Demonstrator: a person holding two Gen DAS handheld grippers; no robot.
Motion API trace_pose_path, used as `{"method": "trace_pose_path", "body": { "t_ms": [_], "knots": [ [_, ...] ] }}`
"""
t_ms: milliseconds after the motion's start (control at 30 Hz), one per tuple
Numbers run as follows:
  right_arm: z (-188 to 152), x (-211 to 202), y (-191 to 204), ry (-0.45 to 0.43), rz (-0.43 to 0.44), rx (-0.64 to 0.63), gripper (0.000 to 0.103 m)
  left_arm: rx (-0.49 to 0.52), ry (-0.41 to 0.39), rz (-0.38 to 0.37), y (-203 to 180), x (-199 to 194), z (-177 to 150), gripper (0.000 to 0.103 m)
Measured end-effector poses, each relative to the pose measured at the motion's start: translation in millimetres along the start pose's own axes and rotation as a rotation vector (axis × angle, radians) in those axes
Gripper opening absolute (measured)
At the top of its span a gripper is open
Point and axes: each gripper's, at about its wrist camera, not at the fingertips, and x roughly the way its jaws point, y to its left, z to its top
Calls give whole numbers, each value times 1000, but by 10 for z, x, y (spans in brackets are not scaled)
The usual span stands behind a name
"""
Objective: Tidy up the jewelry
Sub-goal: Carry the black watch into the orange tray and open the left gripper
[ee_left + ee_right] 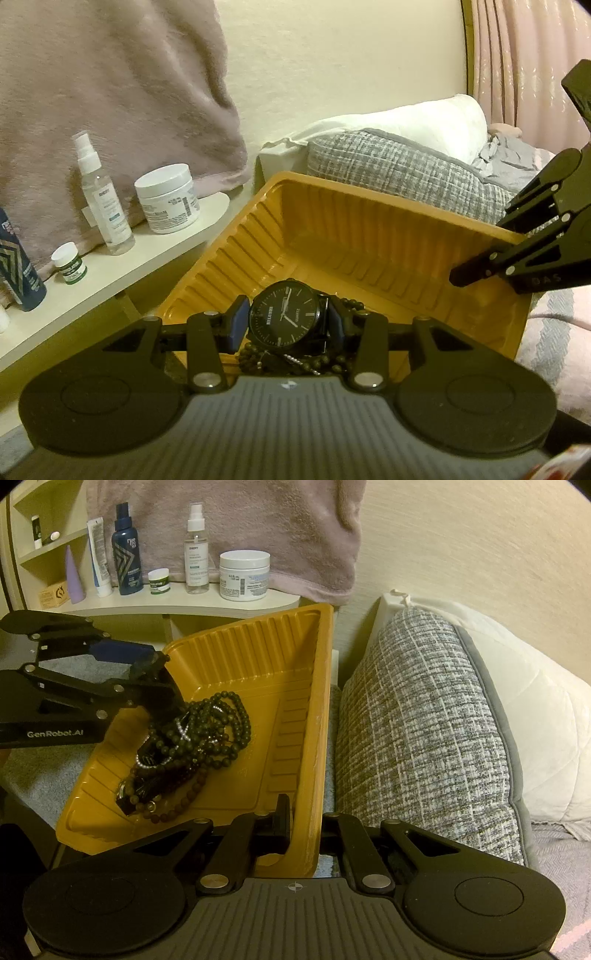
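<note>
A black watch (284, 319) with a dark dial sits between the blue pads of my left gripper (286, 314), which is shut on its case. It hangs just above a tangle of dark bead strands (295, 360) in a yellow ribbed tray (369, 192). In the right wrist view the left gripper (162, 681) reaches in from the left over the bead pile (199, 734), and its fingers hide the watch. My right gripper (304, 821) is shut on the tray's rim (321, 686) and holds the tray tilted. It also shows at the tray's right edge as the right gripper (476, 271).
A white shelf (192, 603) behind the tray carries a spray bottle (195, 546), a white jar (243, 574), a blue bottle (127, 550) and a small green jar (159, 581). A pink towel (258, 524) hangs above. A grey checked pillow (424, 738) lies right of the tray.
</note>
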Motion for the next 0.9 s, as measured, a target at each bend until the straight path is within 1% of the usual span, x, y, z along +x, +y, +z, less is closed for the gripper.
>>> {"method": "trace_pose_path", "body": {
  "t_ms": [233,500,667,900],
  "knots": [
    [2,1,-2,0,1,0,6,5,17,-9,-43,87,3,41],
    [5,4,0,1,2,-2,6,-20,35,-18,-80,194,14,41],
    [9,-3,0,-3,2,-3,6,-26,25,-10,-30,142,31,41],
    [5,0,0,-4,2,-4,6,-49,5,26,93,-8,1,43]
  ]
}}
